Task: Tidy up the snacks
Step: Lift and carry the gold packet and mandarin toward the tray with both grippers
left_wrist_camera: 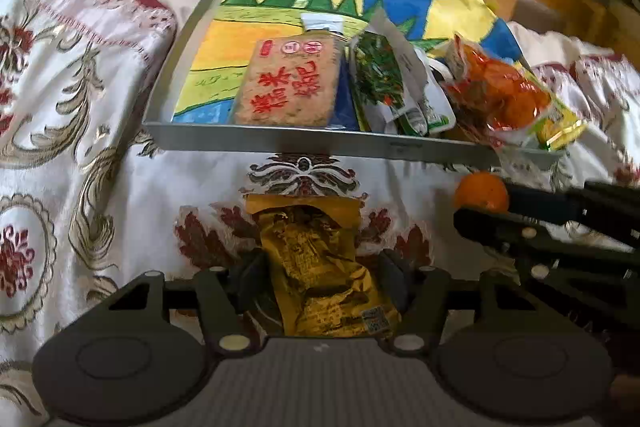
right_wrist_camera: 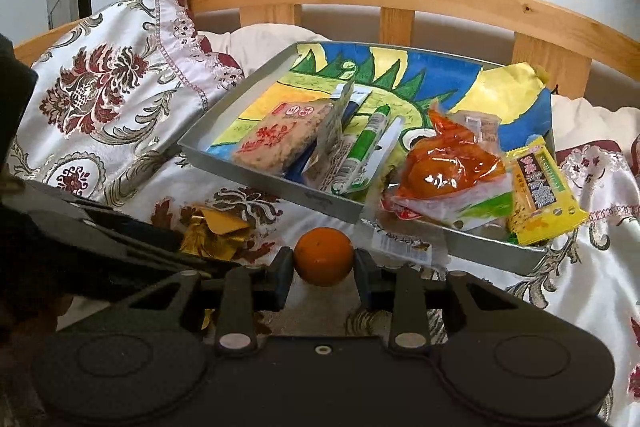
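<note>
Floral bedspread (left_wrist_camera: 120, 187), metal tray (left_wrist_camera: 280, 141), gold packet (left_wrist_camera: 320, 267), orange (right_wrist_camera: 324, 255) lying on it

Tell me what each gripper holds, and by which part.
The left gripper holds the gold packet across its lower half; the right gripper holds the orange at its sides.

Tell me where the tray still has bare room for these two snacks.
The tray's left part is bare, between its left wall and the rice cracker pack; so is the far strip. The right end is crowded with the orange bag and yellow packet.
</note>
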Action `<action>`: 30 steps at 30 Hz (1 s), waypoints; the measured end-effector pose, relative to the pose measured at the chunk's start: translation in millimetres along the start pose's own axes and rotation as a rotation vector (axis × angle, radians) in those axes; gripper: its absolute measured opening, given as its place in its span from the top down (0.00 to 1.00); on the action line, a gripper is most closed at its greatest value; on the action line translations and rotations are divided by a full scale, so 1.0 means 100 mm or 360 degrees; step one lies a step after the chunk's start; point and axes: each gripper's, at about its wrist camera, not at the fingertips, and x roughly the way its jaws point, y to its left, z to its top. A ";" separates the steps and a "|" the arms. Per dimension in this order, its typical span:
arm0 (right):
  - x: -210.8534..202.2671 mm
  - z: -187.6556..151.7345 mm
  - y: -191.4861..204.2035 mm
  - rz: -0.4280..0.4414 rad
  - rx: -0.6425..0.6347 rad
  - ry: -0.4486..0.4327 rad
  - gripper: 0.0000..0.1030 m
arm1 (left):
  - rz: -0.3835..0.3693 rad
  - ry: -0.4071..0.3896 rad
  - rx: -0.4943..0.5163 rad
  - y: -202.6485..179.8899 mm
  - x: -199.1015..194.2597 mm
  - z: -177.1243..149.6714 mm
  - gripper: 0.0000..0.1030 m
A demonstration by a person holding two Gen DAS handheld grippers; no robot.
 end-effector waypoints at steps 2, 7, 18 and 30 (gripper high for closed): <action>0.00 0.00 0.00 0.0003 0.0002 0.0000 0.66 | 0.0005 -0.0004 0.0000 0.01 0.00 -0.01 0.42; -0.02 0.01 0.00 0.0006 0.0006 -0.0010 0.66 | 0.0001 -0.0005 0.0029 0.04 -0.04 -0.03 0.51; -0.06 0.02 0.07 0.0047 -0.0026 -0.0033 0.66 | -0.0006 -0.0105 -0.0062 0.18 -0.26 -0.06 0.55; -0.39 0.28 0.08 -0.0030 -0.0148 -0.0366 0.66 | -0.0035 -0.0343 -0.0036 0.05 -0.53 0.48 0.55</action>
